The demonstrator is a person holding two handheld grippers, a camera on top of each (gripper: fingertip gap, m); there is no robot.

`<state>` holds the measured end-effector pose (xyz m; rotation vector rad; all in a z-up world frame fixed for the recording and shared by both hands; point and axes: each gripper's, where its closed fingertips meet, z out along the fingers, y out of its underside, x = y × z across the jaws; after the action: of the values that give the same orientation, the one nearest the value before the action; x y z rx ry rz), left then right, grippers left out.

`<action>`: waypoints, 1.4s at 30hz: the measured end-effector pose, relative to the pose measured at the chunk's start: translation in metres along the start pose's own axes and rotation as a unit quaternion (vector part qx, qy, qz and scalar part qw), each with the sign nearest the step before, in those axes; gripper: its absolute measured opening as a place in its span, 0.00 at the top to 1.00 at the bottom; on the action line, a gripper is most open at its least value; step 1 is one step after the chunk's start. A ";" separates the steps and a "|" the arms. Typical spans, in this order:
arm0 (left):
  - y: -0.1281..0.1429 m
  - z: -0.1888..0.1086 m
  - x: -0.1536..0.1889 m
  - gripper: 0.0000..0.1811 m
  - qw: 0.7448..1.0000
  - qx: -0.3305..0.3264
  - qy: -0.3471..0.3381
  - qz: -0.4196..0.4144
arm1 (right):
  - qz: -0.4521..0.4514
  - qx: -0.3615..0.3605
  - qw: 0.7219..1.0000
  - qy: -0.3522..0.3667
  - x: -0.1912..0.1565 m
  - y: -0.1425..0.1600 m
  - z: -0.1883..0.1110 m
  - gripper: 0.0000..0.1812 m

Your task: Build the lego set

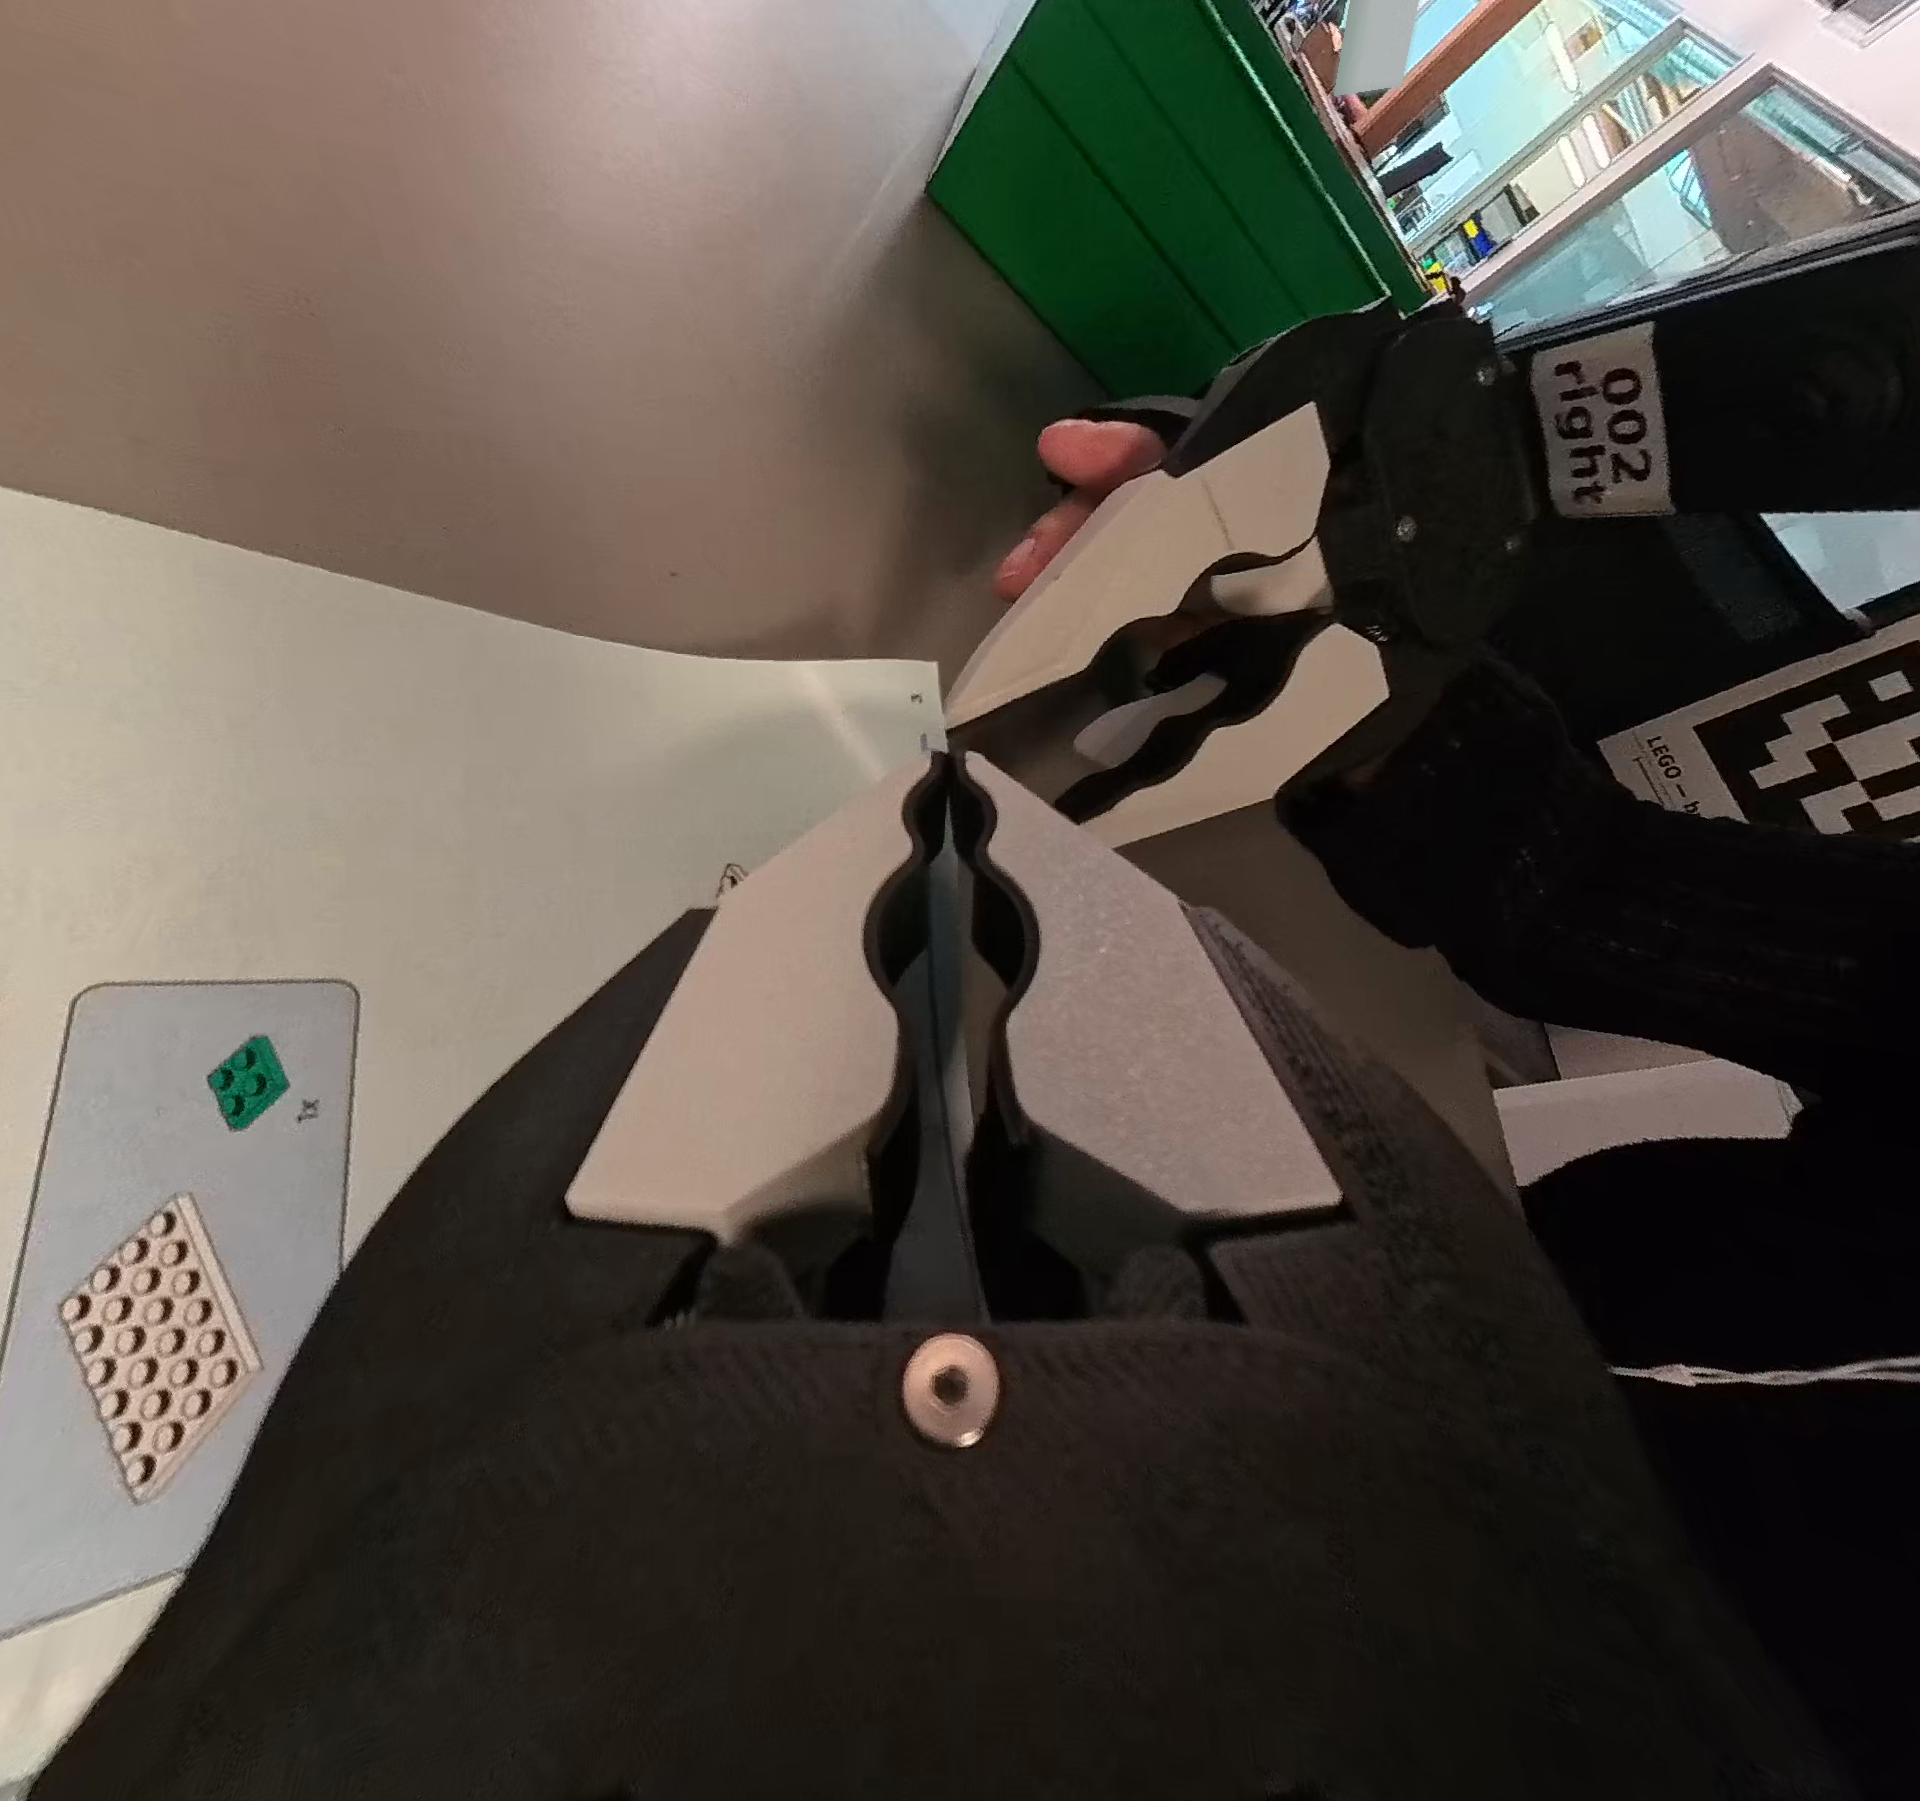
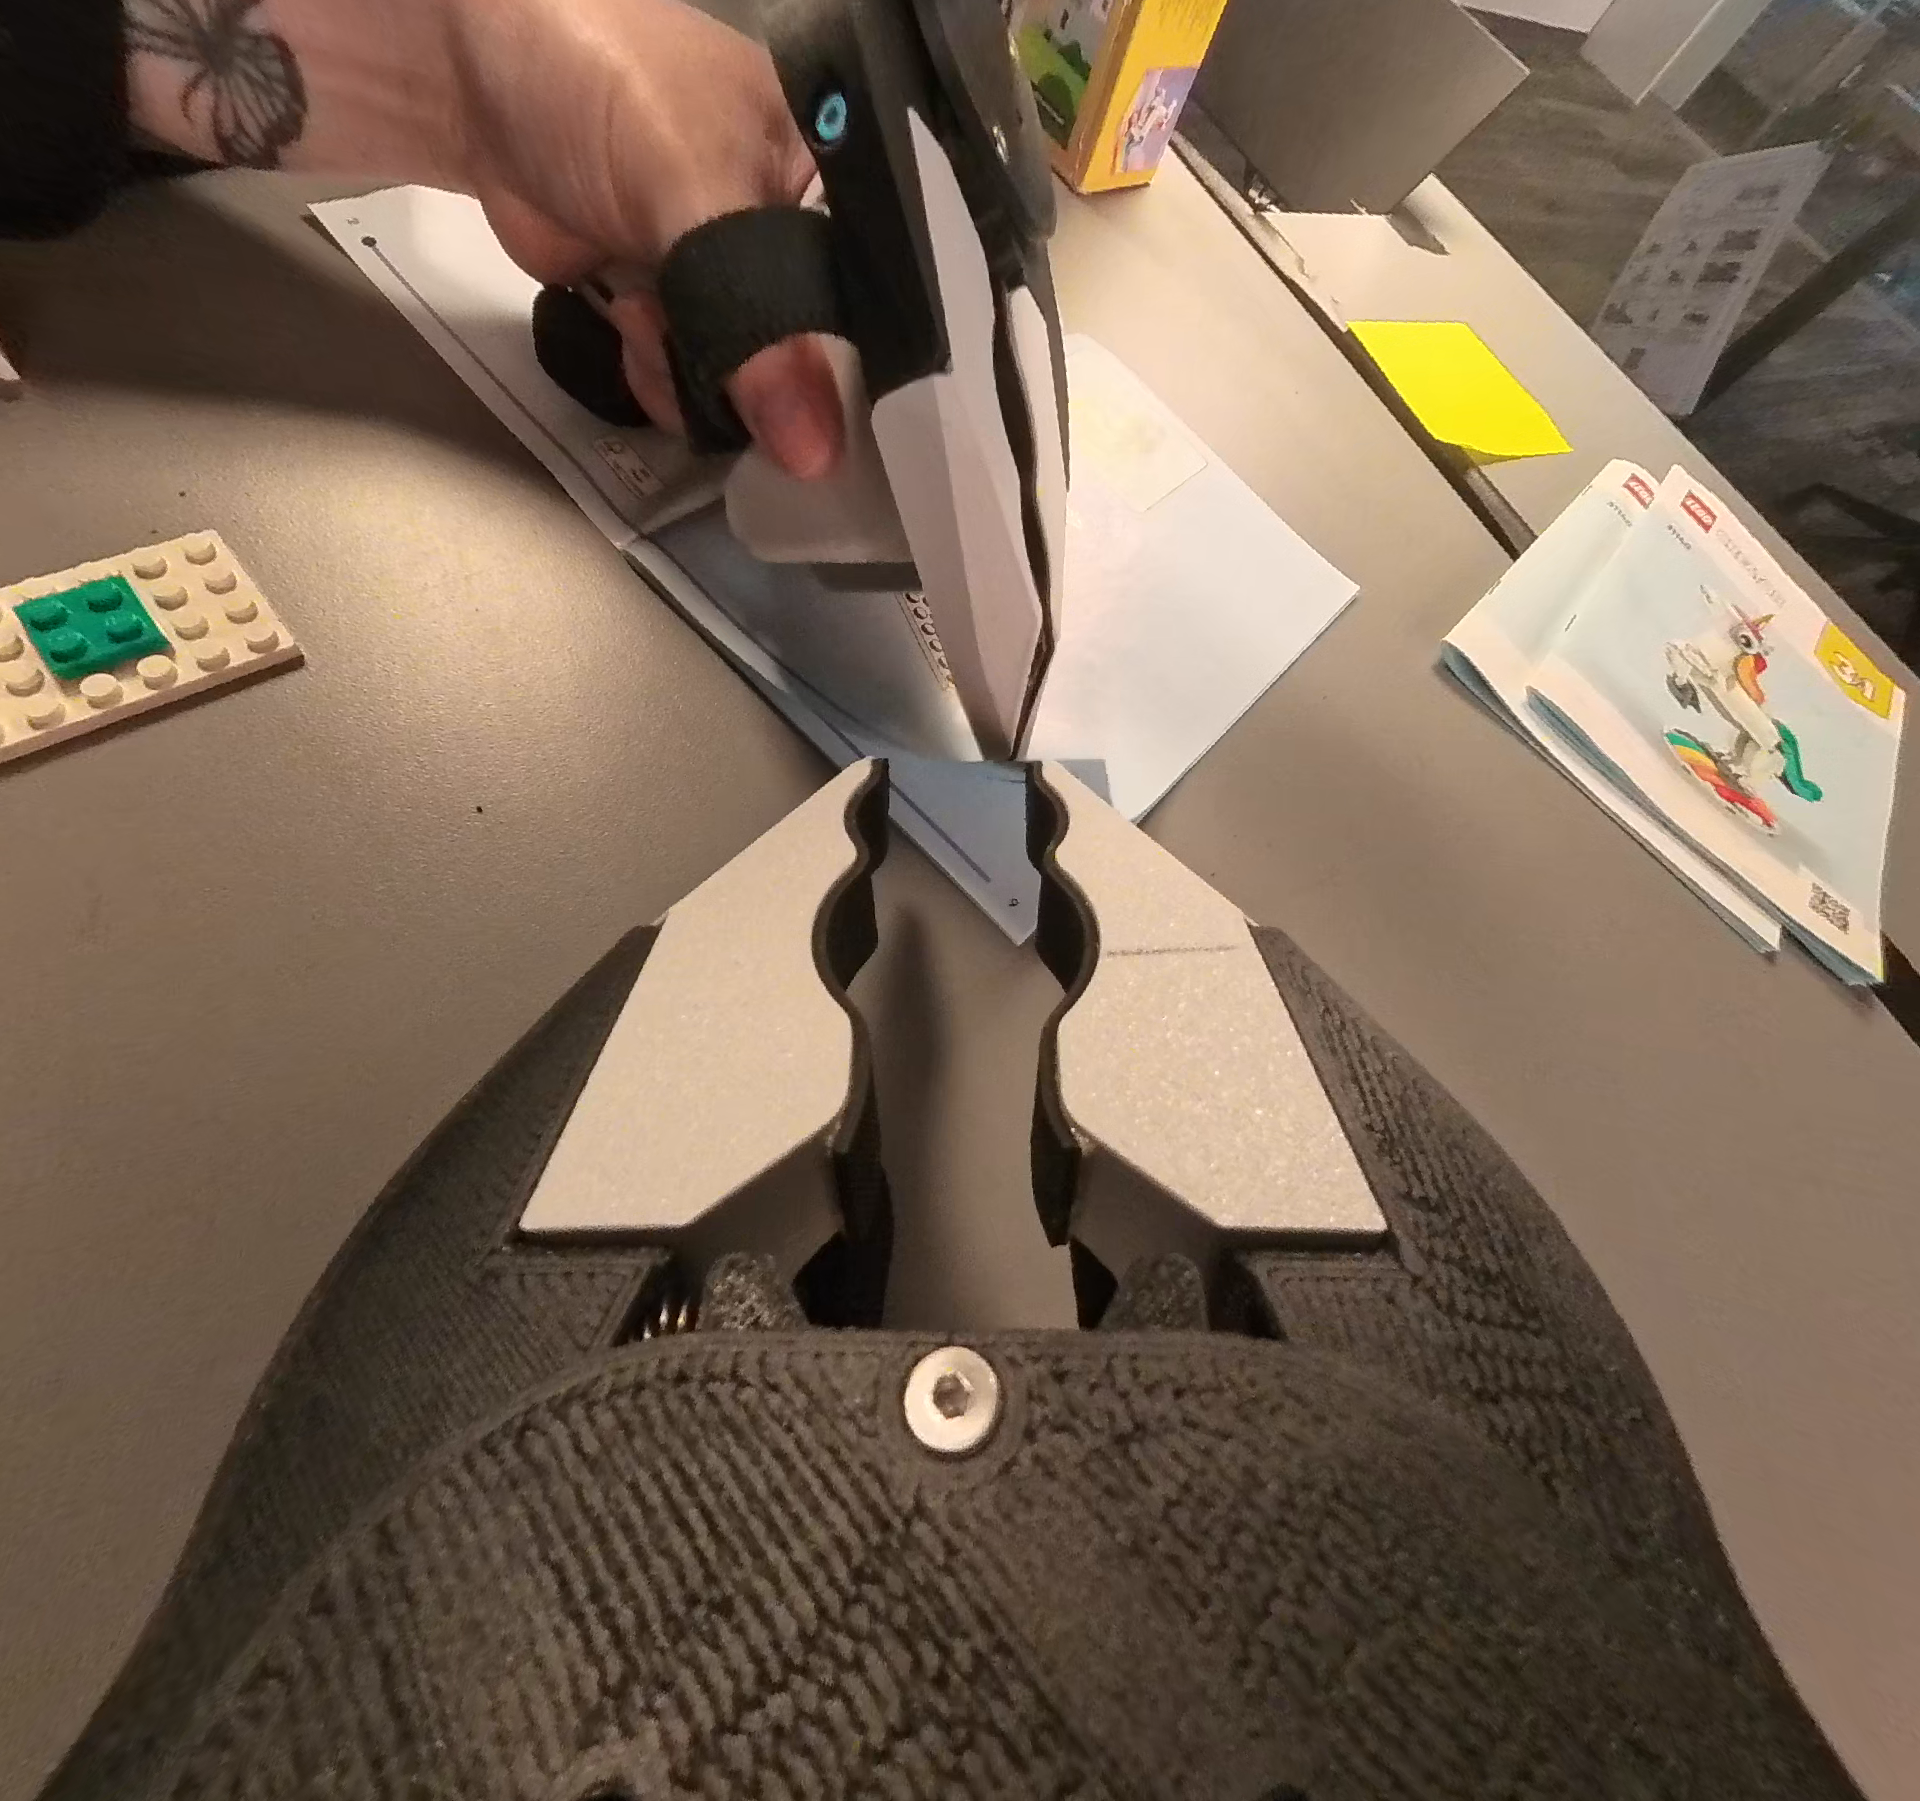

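Observation:
My left gripper is shut on a thin page of the open instruction booklet, gripping it at its corner edge. In the right wrist view the left gripper points down onto the booklet, held by a hand. My right gripper is open and empty, its tips just short of the booklet's near corner and close to the left gripper's tips. It also shows in the left wrist view. A tan plate with a green 2x2 plate on it lies on the table at the left.
Two more booklets lie at the right of the grey table. A yellow box and a yellow sheet are farther back. A green bin stands beyond the booklet. The grippers are tip to tip, or close to it. My right tips are roughly 12 cm from the tan plate.

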<state>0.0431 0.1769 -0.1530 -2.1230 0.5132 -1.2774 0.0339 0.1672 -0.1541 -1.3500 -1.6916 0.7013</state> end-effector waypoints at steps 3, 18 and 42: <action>0.002 0.001 -0.001 1.00 1.000 -0.008 -0.004 0.001 | 0.005 0.005 1.000 0.000 0.001 -0.001 -0.001 0.86; 0.005 0.002 0.001 1.00 1.000 -0.020 0.011 -0.005 | 0.045 -0.024 0.999 -0.015 0.001 0.012 -0.007 0.85; -0.018 -0.127 0.062 1.00 0.940 0.283 -0.106 0.156 | -0.008 0.004 1.000 0.015 -0.020 -0.041 0.054 0.98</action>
<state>-0.0403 0.1155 -0.0551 -1.5912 0.3201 -0.8702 -0.0320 0.1410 -0.1521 -1.3331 -1.6719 0.6747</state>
